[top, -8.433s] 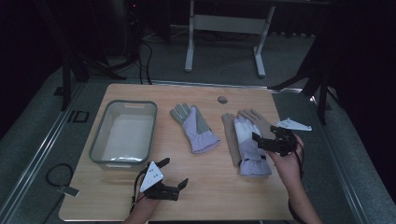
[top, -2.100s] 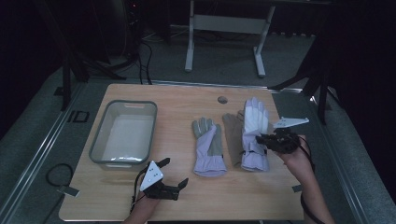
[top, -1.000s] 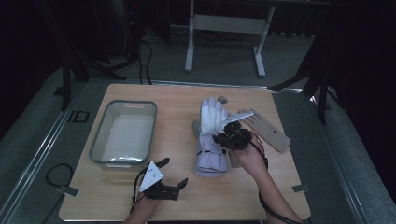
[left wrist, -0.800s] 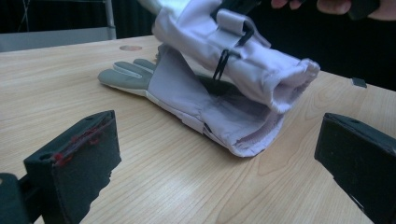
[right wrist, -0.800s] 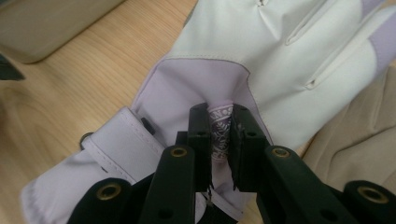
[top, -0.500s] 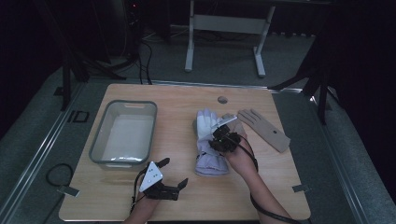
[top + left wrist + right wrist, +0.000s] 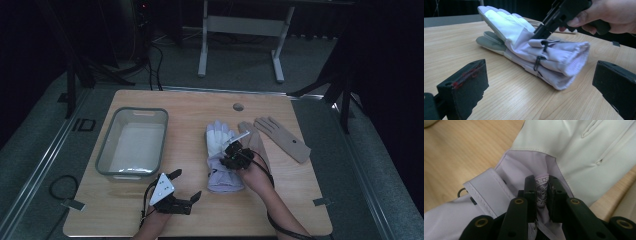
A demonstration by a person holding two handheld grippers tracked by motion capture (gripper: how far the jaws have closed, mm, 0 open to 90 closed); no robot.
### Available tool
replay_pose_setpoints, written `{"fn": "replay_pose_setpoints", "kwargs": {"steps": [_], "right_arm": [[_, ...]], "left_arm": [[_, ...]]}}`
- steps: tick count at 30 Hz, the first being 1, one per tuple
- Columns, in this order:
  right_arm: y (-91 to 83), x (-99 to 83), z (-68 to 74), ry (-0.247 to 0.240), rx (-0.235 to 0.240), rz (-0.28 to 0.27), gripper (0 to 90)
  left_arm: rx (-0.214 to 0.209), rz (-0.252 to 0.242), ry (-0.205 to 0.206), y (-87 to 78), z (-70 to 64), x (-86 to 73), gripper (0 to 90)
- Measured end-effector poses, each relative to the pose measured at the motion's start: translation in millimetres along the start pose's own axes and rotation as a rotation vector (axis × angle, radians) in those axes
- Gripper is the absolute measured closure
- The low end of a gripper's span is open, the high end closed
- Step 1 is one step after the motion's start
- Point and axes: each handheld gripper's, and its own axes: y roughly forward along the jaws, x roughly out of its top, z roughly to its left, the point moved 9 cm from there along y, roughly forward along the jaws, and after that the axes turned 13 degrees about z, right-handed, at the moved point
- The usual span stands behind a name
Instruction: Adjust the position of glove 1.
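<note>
Two white-and-lavender gloves lie stacked at mid-table, the upper glove [image 7: 218, 142] [image 7: 509, 25] over the lower glove [image 7: 489, 43]. My right gripper [image 7: 234, 151] [image 7: 541, 182] is shut on a fold of lavender cuff fabric with a patterned label [image 7: 541, 191] on the upper glove. It also shows in the left gripper view as the right gripper [image 7: 537, 35], pinching the cuff from above. My left gripper [image 7: 175, 195] [image 7: 541, 75] rests open near the table's front edge. It points at the glove cuffs [image 7: 574, 57] and has nothing between its jaws.
A grey bin [image 7: 142, 110] stands on the left half of the table. A tan glove [image 7: 284, 139] lies flat to the right of the stack, and another tan piece [image 7: 258, 143] sits beside the person's right hand. A small round hole [image 7: 238, 106] marks the far edge.
My right gripper has carried the white glove leftward onto the other glove and lowered it flat there. The tan glove at the right is now uncovered. The left gripper has not moved.
</note>
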Motion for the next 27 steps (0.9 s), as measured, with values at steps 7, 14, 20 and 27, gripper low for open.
{"fn": "replay_pose_setpoints", "kwargs": {"steps": [7, 14, 20, 27], "right_arm": [[-8.6, 0.0, 0.2, -0.053, -0.005, -0.062, 57.7], [-34.7, -3.2, -5.0, -0.060, 0.002, -0.148, 48.4], [-47.8, -19.6, -10.6, -0.050, 0.090, -0.178, 22.6], [-60.4, -28.6, -17.4, -0.115, 0.091, -0.352, 15.5]], "left_arm": [[-0.005, 0.004, -0.003, 0.6, 0.2, 0.0, 0.0], [0.011, 0.067, -0.014, 2.7, 1.9, -3.4, 0.1], [0.003, 0.078, -0.072, -0.2, 2.9, 1.7, 2.5], [-0.043, 0.069, -0.089, -3.5, -1.4, 12.3, 2.9]]}}
